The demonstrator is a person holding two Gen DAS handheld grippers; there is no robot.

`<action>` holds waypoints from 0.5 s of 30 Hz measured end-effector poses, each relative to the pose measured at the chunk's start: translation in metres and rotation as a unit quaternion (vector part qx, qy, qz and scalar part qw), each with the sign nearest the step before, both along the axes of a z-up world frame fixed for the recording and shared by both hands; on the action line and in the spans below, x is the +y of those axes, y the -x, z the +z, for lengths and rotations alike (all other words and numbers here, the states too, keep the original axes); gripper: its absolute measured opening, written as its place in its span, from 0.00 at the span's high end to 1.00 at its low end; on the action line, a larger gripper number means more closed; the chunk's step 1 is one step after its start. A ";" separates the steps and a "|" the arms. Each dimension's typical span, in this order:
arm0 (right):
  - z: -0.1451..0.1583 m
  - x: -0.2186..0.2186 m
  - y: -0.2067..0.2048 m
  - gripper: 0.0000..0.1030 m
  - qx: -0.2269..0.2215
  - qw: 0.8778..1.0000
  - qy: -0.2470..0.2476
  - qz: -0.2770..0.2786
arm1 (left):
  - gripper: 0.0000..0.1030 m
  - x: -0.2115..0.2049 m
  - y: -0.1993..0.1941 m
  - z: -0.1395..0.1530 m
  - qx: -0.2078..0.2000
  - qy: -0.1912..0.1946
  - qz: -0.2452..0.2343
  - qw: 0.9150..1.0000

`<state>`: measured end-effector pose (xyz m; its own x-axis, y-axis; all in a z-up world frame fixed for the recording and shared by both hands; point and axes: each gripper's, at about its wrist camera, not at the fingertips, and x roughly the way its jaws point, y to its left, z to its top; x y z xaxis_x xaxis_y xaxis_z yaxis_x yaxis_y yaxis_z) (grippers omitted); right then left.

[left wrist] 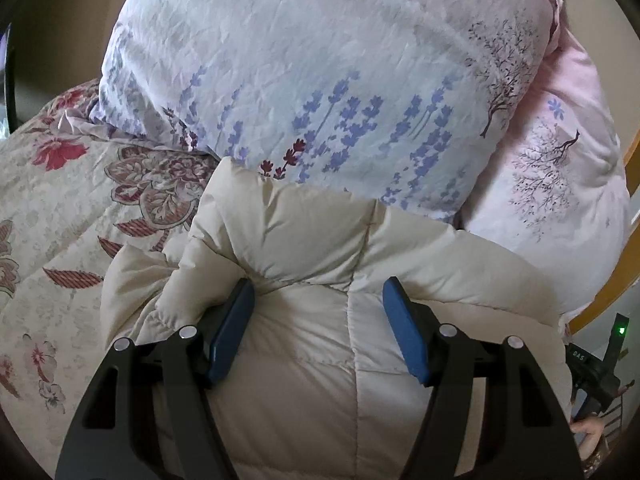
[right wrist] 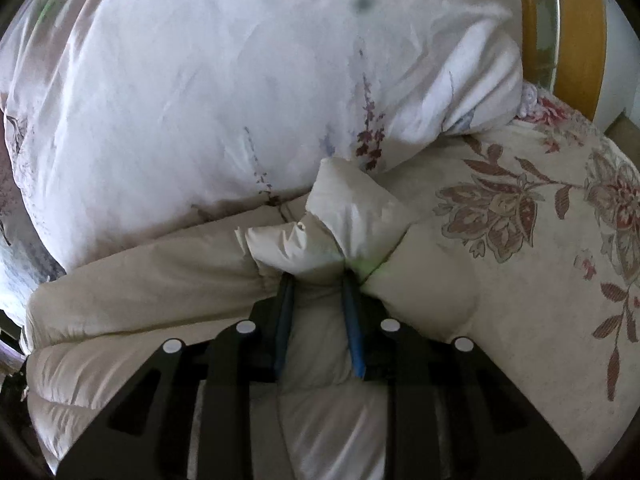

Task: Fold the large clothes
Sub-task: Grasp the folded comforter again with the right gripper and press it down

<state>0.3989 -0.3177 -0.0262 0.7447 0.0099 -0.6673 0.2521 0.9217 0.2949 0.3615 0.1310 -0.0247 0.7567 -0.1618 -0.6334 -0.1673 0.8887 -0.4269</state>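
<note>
A cream puffy down jacket (left wrist: 320, 240) lies on the bed, its far edge against a bulky quilt. In the left wrist view my left gripper (left wrist: 318, 284) straddles a thick fold of it. The blue pads (left wrist: 232, 328) stand wide apart, and the padding fills the gap and creases at the tips. In the right wrist view my right gripper (right wrist: 318, 278) has its pads close together, pinching a bunched corner of the jacket (right wrist: 140, 280). That corner puffs out beyond the fingertips.
A big white quilt with a lavender print (left wrist: 320, 80) (right wrist: 200, 100) is heaped just behind the jacket. A floral bedspread (left wrist: 60, 200) (right wrist: 520, 260) covers the bed. The wooden bed frame (right wrist: 576, 40) stands at the far right. A black device with a green light (left wrist: 600, 372) and a hand (left wrist: 588, 432) show at the lower right.
</note>
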 end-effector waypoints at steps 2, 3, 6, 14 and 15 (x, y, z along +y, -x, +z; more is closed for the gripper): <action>0.000 -0.003 0.007 0.76 0.003 1.000 -0.016 0.002 | 0.34 0.003 0.003 0.001 0.002 0.015 -0.005 1.000; 0.000 -0.008 0.013 0.76 0.005 1.000 -0.023 0.003 | 0.34 0.006 0.008 0.002 0.002 0.022 -0.006 1.000; 0.006 -0.026 0.038 0.73 0.003 0.999 -0.041 -0.004 | 0.33 0.020 0.028 0.009 -0.002 0.046 -0.013 0.999; 0.024 -0.088 0.156 0.34 -0.036 0.992 -0.077 -0.094 | 0.25 0.082 0.110 0.020 0.012 0.094 0.014 0.995; 0.021 -0.094 0.171 0.32 -0.036 0.991 -0.093 -0.093 | 0.25 0.086 0.120 0.018 0.012 0.107 0.011 0.994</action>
<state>0.2282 -0.4119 -0.0057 0.7913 -0.0141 -0.6113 0.3844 0.7890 0.4793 0.2418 0.2174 -0.0066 0.7466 -0.2780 -0.6044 -0.1989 0.7736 -0.6016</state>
